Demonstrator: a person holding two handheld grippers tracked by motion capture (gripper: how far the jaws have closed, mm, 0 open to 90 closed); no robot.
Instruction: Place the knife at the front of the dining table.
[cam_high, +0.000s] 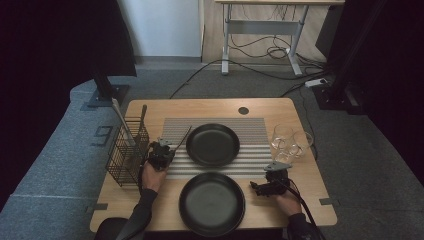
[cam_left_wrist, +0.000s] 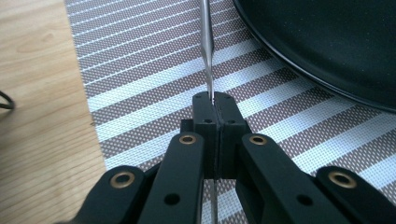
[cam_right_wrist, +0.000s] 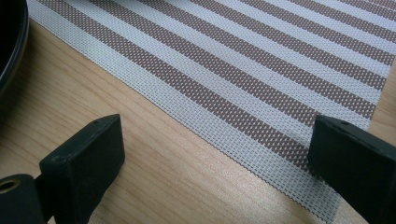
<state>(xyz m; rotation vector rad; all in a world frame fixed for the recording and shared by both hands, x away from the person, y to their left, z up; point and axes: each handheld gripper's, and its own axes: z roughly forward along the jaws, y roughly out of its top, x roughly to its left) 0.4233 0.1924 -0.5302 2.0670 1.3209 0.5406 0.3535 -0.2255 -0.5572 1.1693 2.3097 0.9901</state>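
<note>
My left gripper (cam_high: 161, 148) (cam_left_wrist: 212, 100) is shut on a thin metal utensil (cam_left_wrist: 208, 51) (cam_high: 183, 138), seen edge-on, which sticks out past the fingertips over the striped placemat (cam_left_wrist: 140, 70). It sits at the mat's left edge, between a wire basket (cam_high: 127, 152) and the far black plate (cam_high: 212, 145) (cam_left_wrist: 327, 42). My right gripper (cam_high: 257, 188) (cam_right_wrist: 215, 144) is open with nothing between its jaws, low over the bare wood at the mat's (cam_right_wrist: 261, 60) near right corner, just right of the near black plate (cam_high: 212, 204) (cam_right_wrist: 9, 42).
The wire basket holds several upright utensils at the table's left. Two clear glasses (cam_high: 282, 140) (cam_high: 301, 143) stand at the right edge of the placemat (cam_high: 250, 127). Another desk (cam_high: 260, 25) and floor cables lie beyond the table.
</note>
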